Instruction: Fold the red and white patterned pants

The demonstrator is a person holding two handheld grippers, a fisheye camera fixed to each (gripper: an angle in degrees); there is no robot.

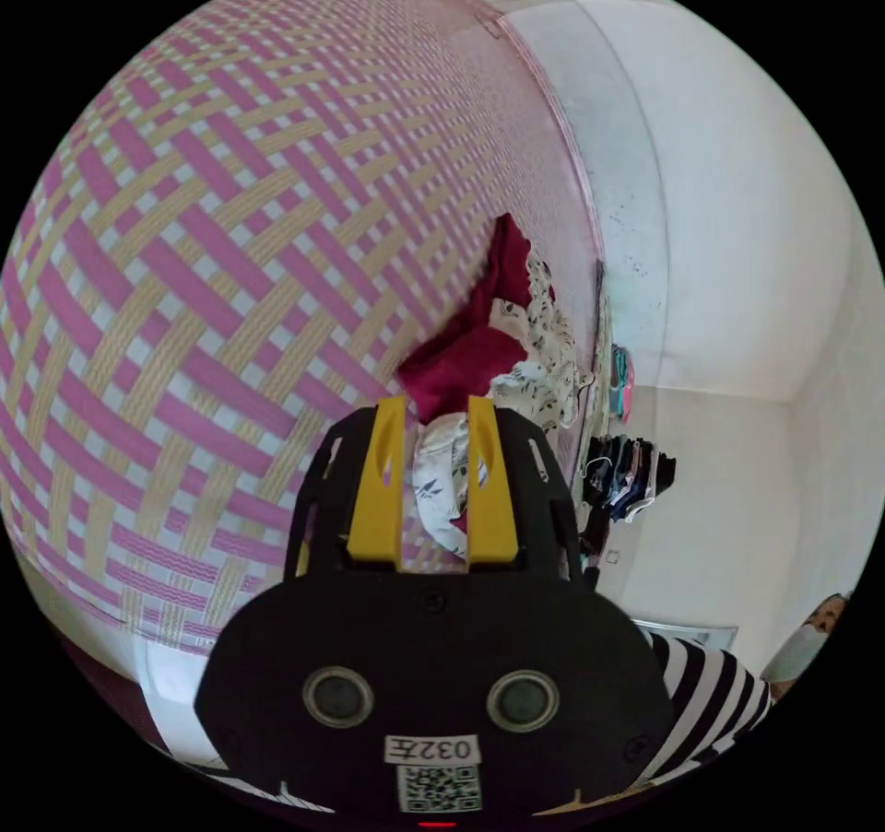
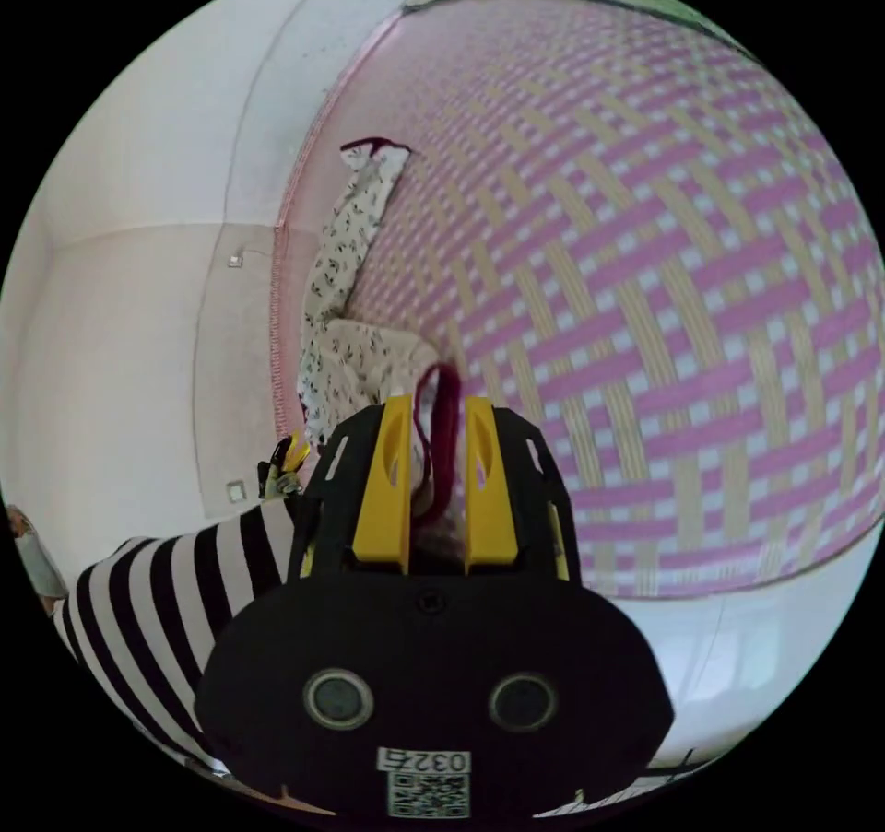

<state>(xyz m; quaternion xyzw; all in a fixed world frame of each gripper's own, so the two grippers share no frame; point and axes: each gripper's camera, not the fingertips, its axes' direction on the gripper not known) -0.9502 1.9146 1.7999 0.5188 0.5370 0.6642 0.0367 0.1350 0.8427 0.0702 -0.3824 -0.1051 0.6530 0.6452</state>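
woven mat (image 1: 230,224), pink, yellow and white in a basket-weave pattern, with a pink bound edge (image 2: 277,316) running beside pale floor (image 2: 138,362). lying directly on it: red and white patterned pants (image 1: 516,334), white fabric with a dark leaf print and deep red panels. in the left gripper view the pants lie bunched near the mat's edge; in the right gripper view one leg (image 2: 355,224) stretches flat along that edge.
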